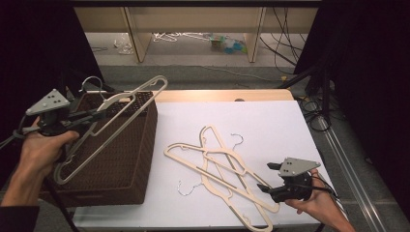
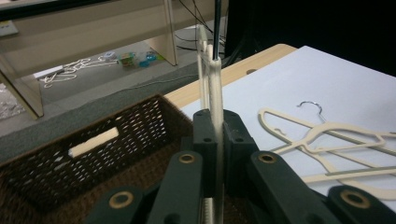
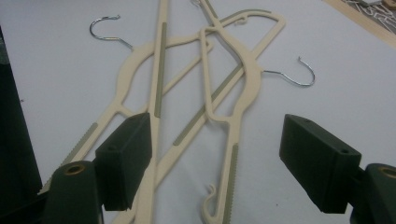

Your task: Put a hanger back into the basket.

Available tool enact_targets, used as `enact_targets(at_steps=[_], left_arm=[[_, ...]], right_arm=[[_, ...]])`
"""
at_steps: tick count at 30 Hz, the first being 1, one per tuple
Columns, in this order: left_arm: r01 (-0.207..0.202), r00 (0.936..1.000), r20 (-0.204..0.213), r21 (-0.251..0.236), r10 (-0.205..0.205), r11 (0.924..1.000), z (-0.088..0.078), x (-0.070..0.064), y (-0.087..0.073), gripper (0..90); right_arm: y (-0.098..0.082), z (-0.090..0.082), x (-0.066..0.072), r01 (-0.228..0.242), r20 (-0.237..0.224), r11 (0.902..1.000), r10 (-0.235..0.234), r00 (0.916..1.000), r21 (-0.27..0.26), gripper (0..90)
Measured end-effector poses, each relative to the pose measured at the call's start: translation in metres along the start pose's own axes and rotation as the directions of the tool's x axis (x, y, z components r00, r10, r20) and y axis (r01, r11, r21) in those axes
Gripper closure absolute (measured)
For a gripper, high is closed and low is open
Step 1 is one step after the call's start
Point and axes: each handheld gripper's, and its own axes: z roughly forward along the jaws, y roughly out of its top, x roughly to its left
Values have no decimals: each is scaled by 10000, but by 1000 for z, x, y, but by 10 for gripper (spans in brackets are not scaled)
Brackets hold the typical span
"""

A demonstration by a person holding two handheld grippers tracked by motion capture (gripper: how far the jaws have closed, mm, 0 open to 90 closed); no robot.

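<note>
My left gripper (image 1: pixel 99 115) is shut on a cream plastic hanger (image 1: pixel 126 120) and holds it tilted above a brown wicker basket (image 1: pixel 145 145) at the table's left. In the left gripper view the hanger (image 2: pixel 215 79) stands edge-on between the closed jaws of the left gripper (image 2: pixel 215 121), over the basket (image 2: pixel 93 135). Two more cream hangers (image 1: pixel 217 164) with metal hooks lie crossed on the white table top. My right gripper (image 1: pixel 266 176) is open at their near right end. In the right gripper view the hangers (image 3: pixel 233 79) lie under and ahead of the right gripper (image 3: pixel 215 149), whose pads touch nothing.
The white table cover (image 1: pixel 270 121) ends at a wooden strip (image 1: pixel 222 95) at the back. Beyond it is grey floor with shelf legs (image 1: pixel 255 34) and small clutter (image 1: pixel 227 44). Cables (image 1: pixel 314 111) hang off the table's right side.
</note>
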Motion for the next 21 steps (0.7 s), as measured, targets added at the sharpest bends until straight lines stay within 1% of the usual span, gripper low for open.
enact_targets(at_steps=[3,7,10,15,18,21], left_arm=[[161,9996,-224,160,-158,9997,-2,9,-10,857],[155,9989,-448,330,-140,9993,-1,19,-20,857],[219,9988,-450,446,-199,9988,1,25,-25,857],[178,9989,-434,671,-149,9976,5,30,-31,857],[388,9982,-476,607,-360,9974,4,35,-35,857],[508,9971,-604,662,-468,9965,2,39,-41,857]], right_arm=[[-1,0,1,-85,7,10000,85,10000,23,263],[-1,2,1,-15,-1,10000,15,10000,-50,260],[-1,2,1,-32,-33,10000,33,10000,57,258],[-2,2,1,-45,-82,9999,46,10000,96,255],[-3,2,1,-70,-112,9999,71,9999,82,254],[-3,2,1,-56,-109,10000,57,9999,79,254]])
